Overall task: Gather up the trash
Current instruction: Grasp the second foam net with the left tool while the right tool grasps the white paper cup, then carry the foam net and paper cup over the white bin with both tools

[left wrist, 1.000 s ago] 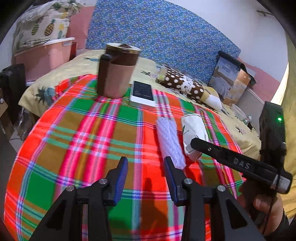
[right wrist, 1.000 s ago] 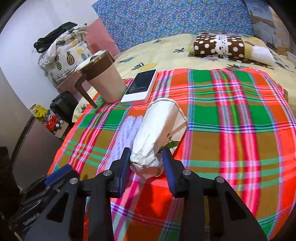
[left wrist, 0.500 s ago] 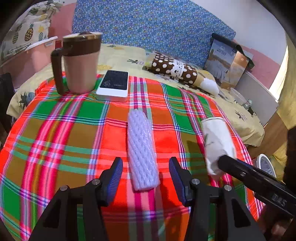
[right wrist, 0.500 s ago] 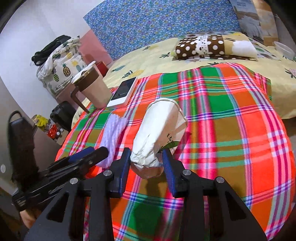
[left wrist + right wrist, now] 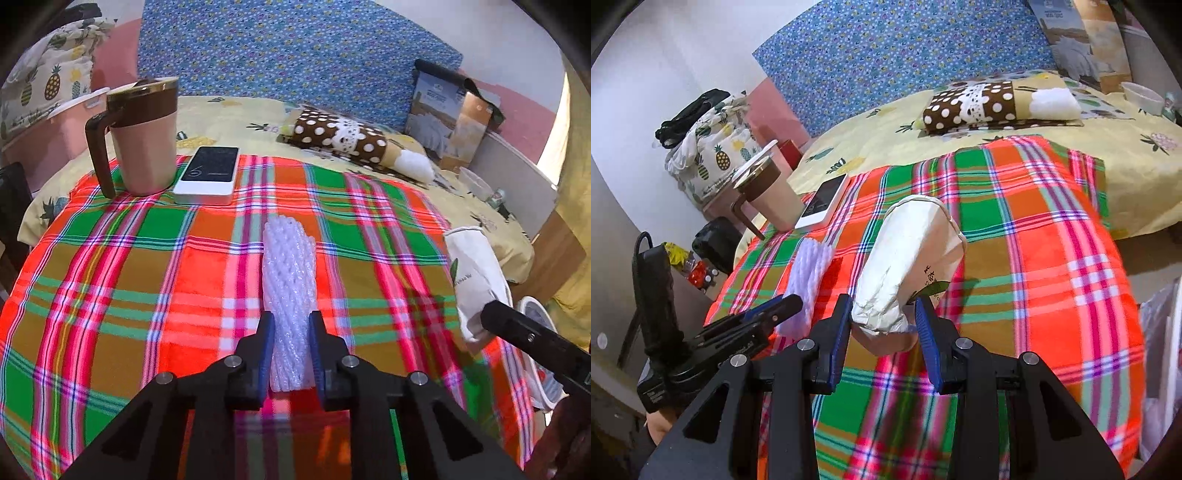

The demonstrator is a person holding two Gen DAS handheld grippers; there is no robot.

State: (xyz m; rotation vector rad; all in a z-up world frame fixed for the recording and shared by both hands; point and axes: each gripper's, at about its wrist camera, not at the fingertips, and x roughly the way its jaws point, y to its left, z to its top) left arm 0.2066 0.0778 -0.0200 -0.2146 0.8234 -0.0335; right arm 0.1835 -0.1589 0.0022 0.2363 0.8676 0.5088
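Note:
A white foam net sleeve point(image 5: 289, 280) lies lengthwise on the plaid cloth point(image 5: 147, 280). My left gripper point(image 5: 291, 349) is shut on its near end. The sleeve also shows in the right wrist view point(image 5: 809, 273), with the left gripper point(image 5: 775, 310) at its end. My right gripper point(image 5: 884, 332) is shut on a crushed white paper cup point(image 5: 908, 258) and holds it above the cloth. In the left wrist view the cup point(image 5: 474, 277) hangs at the right edge, with one right gripper finger point(image 5: 532, 339) in front of it.
A brown and beige mug point(image 5: 142, 136) and a white phone point(image 5: 208, 173) stand at the cloth's far left. A polka-dot pillow point(image 5: 343, 138) lies on the yellow bedsheet behind. A white plastic bag point(image 5: 1160, 339) sits at the right, beyond the cloth's edge.
My left gripper has closed on the foam net sleeve's near end. My right gripper has carried the paper cup to the right, toward the cloth's edge.

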